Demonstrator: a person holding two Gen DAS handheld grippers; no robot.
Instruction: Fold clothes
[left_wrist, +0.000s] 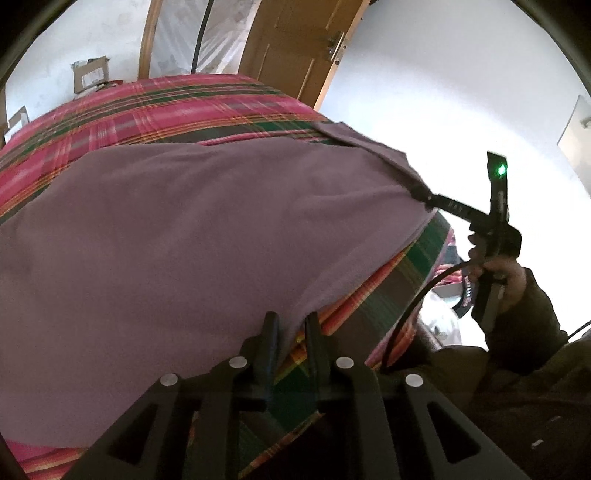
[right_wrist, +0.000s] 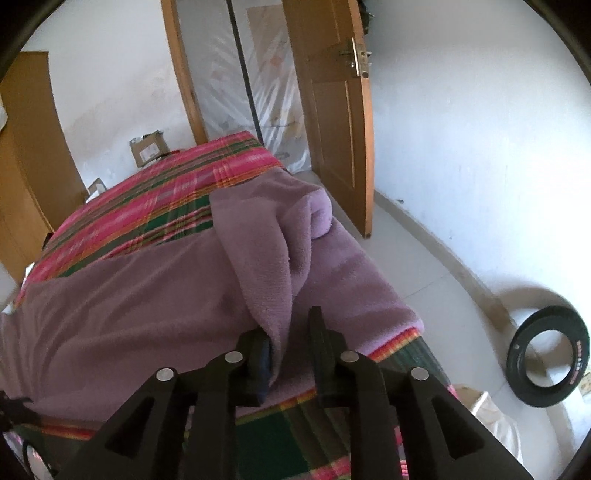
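The purple garment lies spread over the bed's near edge, barely folded, a fold draped between the narrowly parted right gripper and left gripper fingers.

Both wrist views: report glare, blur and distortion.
Left wrist view: the white wall is blown out and the plaid bedcover is slightly smeared. Right wrist view: sharper and evenly lit; fisheye bends the door; the tyre casts a soft shadow.
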